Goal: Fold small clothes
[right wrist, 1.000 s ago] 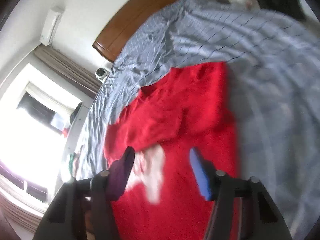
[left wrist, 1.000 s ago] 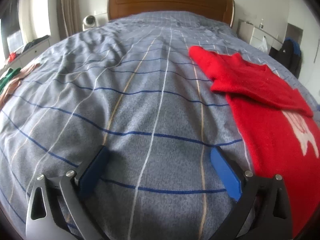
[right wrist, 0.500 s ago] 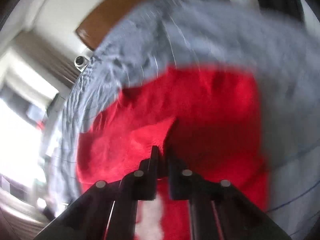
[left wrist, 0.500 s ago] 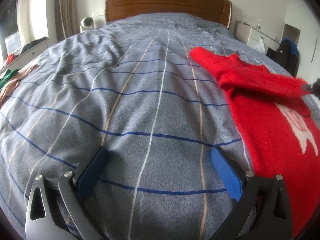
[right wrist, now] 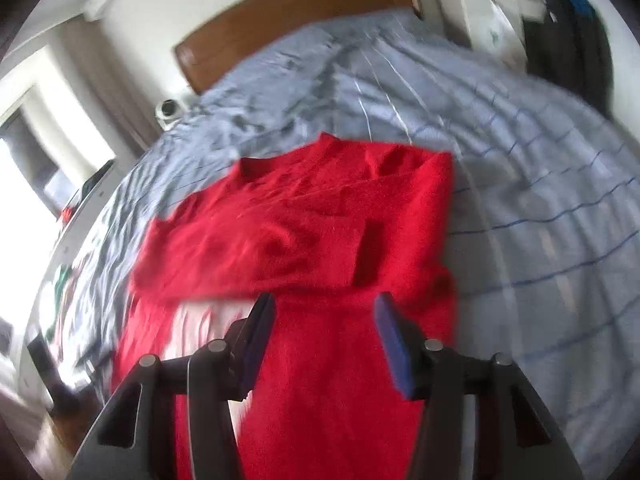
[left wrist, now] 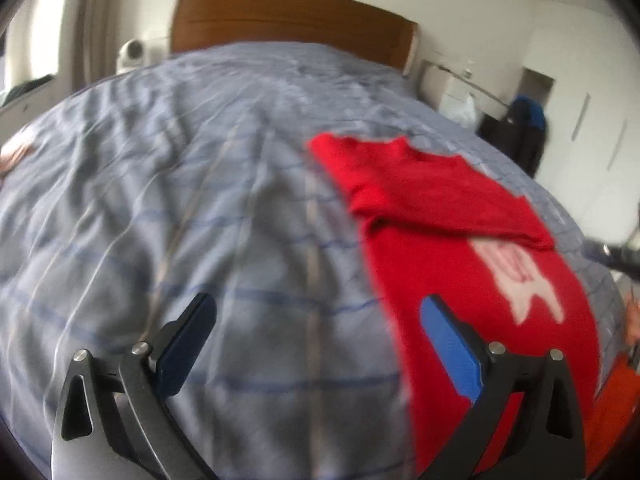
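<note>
Nearest, left gripper (left wrist: 316,332) hangs over the bedspread (left wrist: 200,200), jaws wide, nothing between them; its right finger overlaps the sweater's (left wrist: 460,240) edge in view. Right gripper (right wrist: 322,328) sits above the sweater's lower half, jaws parted, empty. Sweater lies flat on the bed, sleeve folded across the chest. Beyond: wooden headboard (left wrist: 288,20).
</note>
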